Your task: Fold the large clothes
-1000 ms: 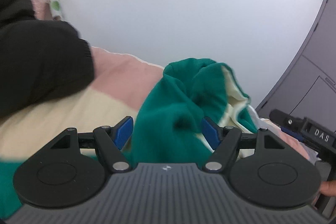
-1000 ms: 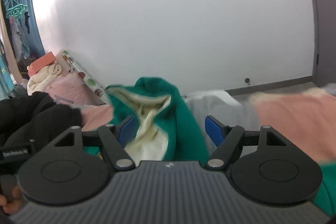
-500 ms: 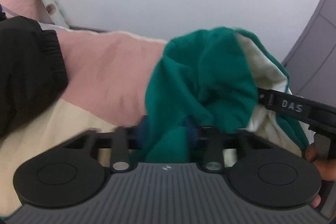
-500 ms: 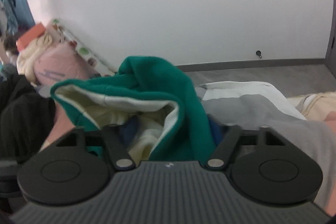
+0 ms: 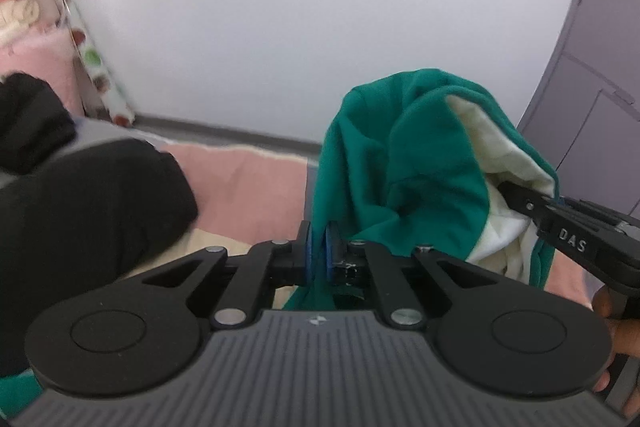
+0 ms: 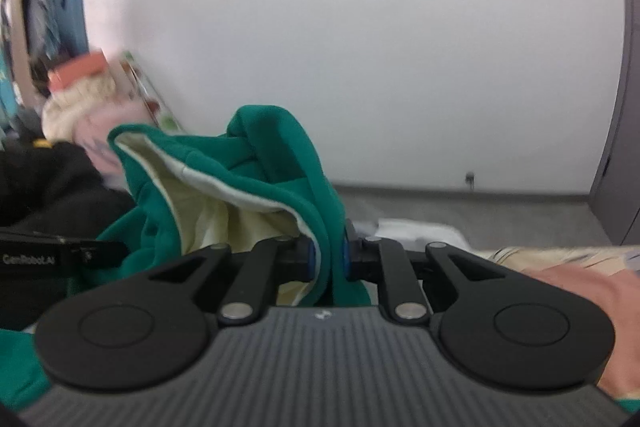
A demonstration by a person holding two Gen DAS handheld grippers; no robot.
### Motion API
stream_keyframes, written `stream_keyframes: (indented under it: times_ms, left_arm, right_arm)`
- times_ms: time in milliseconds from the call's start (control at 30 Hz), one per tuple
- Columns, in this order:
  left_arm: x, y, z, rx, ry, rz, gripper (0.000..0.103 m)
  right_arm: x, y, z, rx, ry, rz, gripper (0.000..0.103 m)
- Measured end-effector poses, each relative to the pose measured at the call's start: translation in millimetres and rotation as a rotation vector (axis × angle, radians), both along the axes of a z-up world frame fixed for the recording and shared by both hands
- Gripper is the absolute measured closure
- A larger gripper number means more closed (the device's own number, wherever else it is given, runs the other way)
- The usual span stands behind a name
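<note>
Looking through the left wrist view, one observer asked, "What had the left gripper (image 5: 319,254) got hold of?"

"A fold of the green garment (image 5: 384,163). Its blue pads (image 5: 306,254) were pinched together on the cloth, with green fabric running down between them."

"And the right gripper (image 6: 329,259)?"

"Its jaws were closing, and a thicker edge of the same green garment (image 6: 276,163) sat between the blue pads (image 6: 345,259), which pressed on it from both sides. The cream lining (image 6: 208,203) showed just left of the grip."

"Where was the garment itself?"

"Bunched and raised between the two tools, above the pink and cream bedding (image 5: 248,187). In the left view, the right gripper (image 5: 560,223) reached into it from the right edge, near the cream lining (image 5: 508,155)."

"Anything else nearby?"

"A black garment (image 5: 88,211) lay on the bedding to the left, apart from the green one. A white wall (image 6: 400,67) stood behind, and a person's hand (image 5: 618,339) showed at the right edge."
</note>
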State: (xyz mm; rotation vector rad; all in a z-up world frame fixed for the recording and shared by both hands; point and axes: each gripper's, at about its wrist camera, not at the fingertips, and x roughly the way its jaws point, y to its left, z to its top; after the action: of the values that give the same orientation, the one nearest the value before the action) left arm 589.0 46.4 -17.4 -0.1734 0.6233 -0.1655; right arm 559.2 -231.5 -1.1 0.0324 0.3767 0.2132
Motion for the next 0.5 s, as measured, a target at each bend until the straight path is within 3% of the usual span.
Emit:
stream_keyframes:
  times_ms: [233,500]
  left_arm:
    - [-145,12,19,0.006,-0.078,0.007,0.1]
    - [-282,12,-29,-0.038,-0.049,0.041,0.101]
  right_arm:
    - [-162,-19,22,0.015,-0.182,-0.015,0.088]
    - [-297,-33,-24,0.056,-0.138,-0.021,0.088]
